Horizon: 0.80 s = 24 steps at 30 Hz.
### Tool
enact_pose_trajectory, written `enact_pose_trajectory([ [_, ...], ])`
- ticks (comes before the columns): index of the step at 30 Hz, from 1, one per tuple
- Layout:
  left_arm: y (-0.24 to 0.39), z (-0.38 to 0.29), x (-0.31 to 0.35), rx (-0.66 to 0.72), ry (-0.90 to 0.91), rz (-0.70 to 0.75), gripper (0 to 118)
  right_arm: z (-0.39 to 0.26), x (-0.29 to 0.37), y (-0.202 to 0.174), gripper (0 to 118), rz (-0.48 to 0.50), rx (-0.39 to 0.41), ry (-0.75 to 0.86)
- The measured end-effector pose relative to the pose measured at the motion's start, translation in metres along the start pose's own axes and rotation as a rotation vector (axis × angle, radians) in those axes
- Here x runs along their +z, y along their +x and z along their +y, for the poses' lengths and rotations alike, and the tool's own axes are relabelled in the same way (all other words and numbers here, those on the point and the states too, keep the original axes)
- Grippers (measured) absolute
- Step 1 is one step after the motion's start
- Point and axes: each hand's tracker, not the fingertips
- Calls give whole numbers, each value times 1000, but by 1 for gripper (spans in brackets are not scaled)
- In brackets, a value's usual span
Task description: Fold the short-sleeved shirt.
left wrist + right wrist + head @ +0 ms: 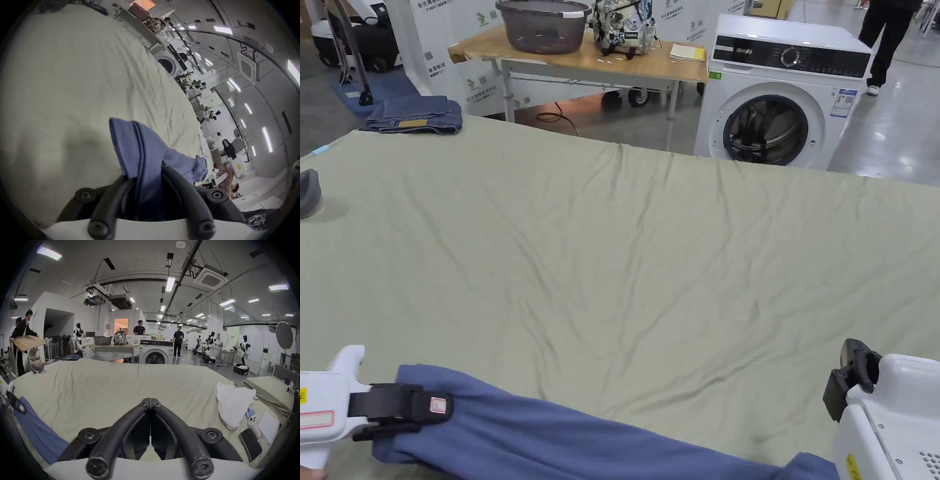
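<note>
The short-sleeved shirt (562, 440), blue and bunched into a long band, lies along the near edge of the bed (625, 250), stretching from the left hand-held gripper (434, 406) across toward the right hand-held gripper (150, 400). The left hand-held gripper pinches one end of the shirt, with folds of cloth running up between its two jaws in the left gripper view. The right hand-held gripper has its jaws pressed together at the tips with nothing between them, and the shirt's other end lies just beside and below it. Ahead of both, beyond the far edge of the bed, stands a washing machine (781, 94); folded jeans (415, 114) lie far ahead of the left one.
</note>
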Motion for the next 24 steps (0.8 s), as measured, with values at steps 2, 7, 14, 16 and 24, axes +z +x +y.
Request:
enact_pose_trajectory([
  [2, 2, 5, 15, 6, 13, 79, 3, 1, -1, 0, 0, 2, -1, 1],
  [7, 14, 5, 25, 13, -12, 130, 3, 1, -2, -2, 0, 12, 2, 3],
  [14, 62, -17, 8, 86, -12, -41, 3, 2, -1, -3, 0, 21, 2, -1],
  [16, 55, -10, 0, 76, -41, -93, 3, 2, -1, -3, 0, 20, 5, -1],
  [24, 110, -29, -79, 36, -149, -63, 3, 0, 2, 1, 0, 14, 3, -10],
])
